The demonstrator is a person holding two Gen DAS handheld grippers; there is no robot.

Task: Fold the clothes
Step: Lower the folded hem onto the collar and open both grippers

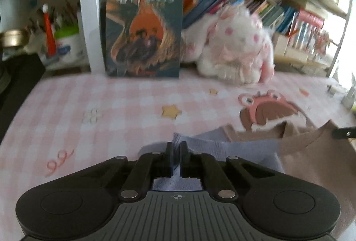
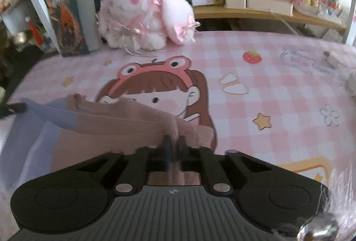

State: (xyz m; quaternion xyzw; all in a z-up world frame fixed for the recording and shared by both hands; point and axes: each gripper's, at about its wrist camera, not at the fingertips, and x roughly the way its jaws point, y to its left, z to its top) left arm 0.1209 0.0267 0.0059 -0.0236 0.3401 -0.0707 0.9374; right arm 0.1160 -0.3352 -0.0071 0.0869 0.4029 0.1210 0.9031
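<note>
Seemingly mid-fold, one garment (image 2: 106,127), tan through the body with a lilac-blue sleeve or panel, hangs between two hand-held grippers above a pink checked table cover (image 2: 278,89). On the person's left, the left gripper (image 1: 176,147) has its jaws drawn nearly together on the lilac end of the cloth, which runs up between the fingers; on the right, the right gripper (image 2: 172,140) is pinched likewise on a ribbed tan edge, perhaps the collar or hem, though the blur leaves that unsettled. Between the two grips the cloth's long axis runs side to side, lilac end leftward, tan end rightward, so each arm holds its own near end and neither reaches across. From each pair of tongs the free fabric falls toward the person and down, while the bare cover lies ahead, toward the shelves. That suits either a spread-out before folding or an edge being carried over; the pictures do not settle which, nor whether the lower part of the garment touches the table. Counted: one garment, two grippers, one plush rabbit (image 2: 144,11) at the back of the table, one upright book (image 1: 144,25) standing just beside it, and one cartoon girl with a frog headband (image 2: 160,85) printed on the cover, partly hidden by the cloth. Rows of books crowd the shelves behind.
</note>
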